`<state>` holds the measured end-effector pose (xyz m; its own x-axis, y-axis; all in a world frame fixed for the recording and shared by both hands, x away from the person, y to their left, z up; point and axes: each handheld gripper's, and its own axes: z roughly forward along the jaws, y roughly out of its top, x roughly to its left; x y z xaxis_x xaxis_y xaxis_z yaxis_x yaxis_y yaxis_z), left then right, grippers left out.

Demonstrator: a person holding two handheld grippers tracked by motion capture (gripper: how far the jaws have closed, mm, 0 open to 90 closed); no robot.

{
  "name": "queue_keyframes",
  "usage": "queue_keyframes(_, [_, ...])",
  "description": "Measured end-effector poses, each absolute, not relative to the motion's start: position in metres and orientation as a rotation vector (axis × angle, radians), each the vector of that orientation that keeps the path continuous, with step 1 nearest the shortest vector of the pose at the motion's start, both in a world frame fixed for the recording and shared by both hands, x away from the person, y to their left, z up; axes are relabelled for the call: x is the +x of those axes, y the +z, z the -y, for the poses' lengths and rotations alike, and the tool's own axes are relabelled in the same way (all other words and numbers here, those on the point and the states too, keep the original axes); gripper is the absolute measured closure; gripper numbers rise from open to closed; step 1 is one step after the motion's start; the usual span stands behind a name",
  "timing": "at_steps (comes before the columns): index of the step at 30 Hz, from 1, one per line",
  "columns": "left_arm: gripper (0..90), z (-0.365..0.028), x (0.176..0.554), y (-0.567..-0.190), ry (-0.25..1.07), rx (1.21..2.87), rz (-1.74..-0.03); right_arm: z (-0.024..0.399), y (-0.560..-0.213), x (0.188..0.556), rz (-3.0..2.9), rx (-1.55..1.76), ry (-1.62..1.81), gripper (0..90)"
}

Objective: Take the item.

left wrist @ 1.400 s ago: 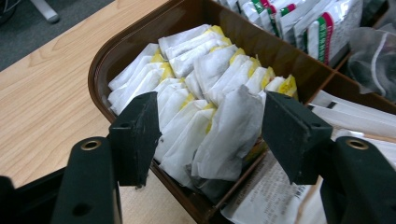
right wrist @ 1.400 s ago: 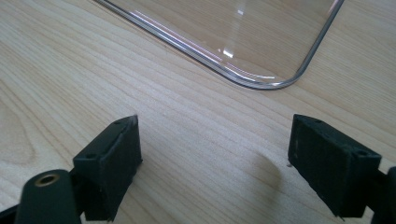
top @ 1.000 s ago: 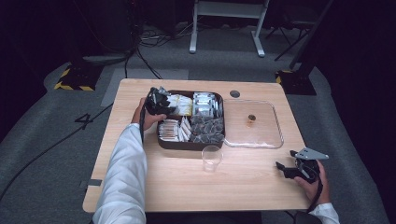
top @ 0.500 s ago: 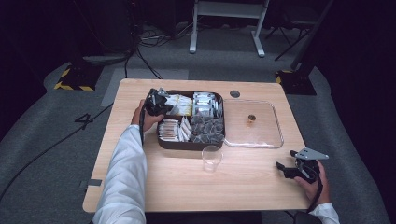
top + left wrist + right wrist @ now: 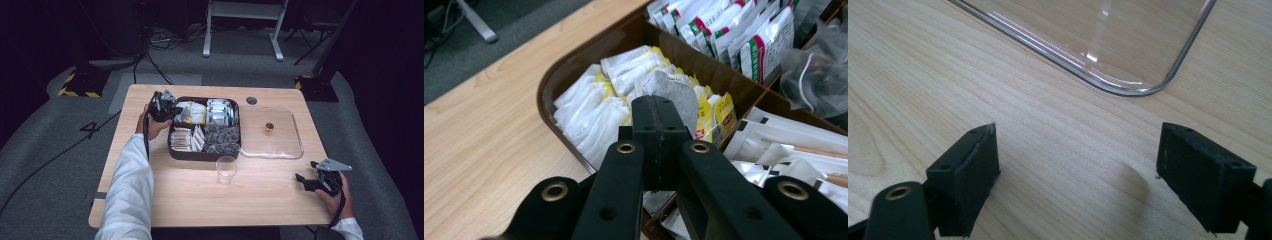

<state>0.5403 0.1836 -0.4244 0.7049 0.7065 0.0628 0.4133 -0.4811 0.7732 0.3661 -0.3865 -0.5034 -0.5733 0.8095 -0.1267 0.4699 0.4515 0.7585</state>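
Note:
A dark brown compartment box [image 5: 204, 156] [image 5: 574, 65] holds white and yellow sachets, green-striped packets, grey tea bags and stick packets. My left gripper [image 5: 172, 111] [image 5: 659, 107] is over the box's far-left compartment. Its jaws are pressed together on a grey tea bag [image 5: 676, 92] [image 5: 183, 115], which sticks out past the tips just above the yellow-and-white sachets. My right gripper [image 5: 302, 180] [image 5: 1078, 175] rests low at the table's near right corner, with its jaws wide apart over bare wood and nothing between them.
A clear plastic lid [image 5: 272, 145] [image 5: 1098, 30] with a small brown knob lies flat to the right of the box. A small clear cup [image 5: 226, 170] stands in front of the box. The table edge runs close to my right hand.
My left gripper has lifted a little over the far-left compartment and now has the grey tea bag pinched in its jaws. The right gripper has stayed where it was.

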Motion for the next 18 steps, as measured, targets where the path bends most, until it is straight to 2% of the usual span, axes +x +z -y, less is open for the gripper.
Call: queue_keyframes(18, [90.0,-0.201,0.510,-0.396,0.525,2.048,-0.806,0.387,-0.503,0.366,-2.231,1.073,0.948,17.5])
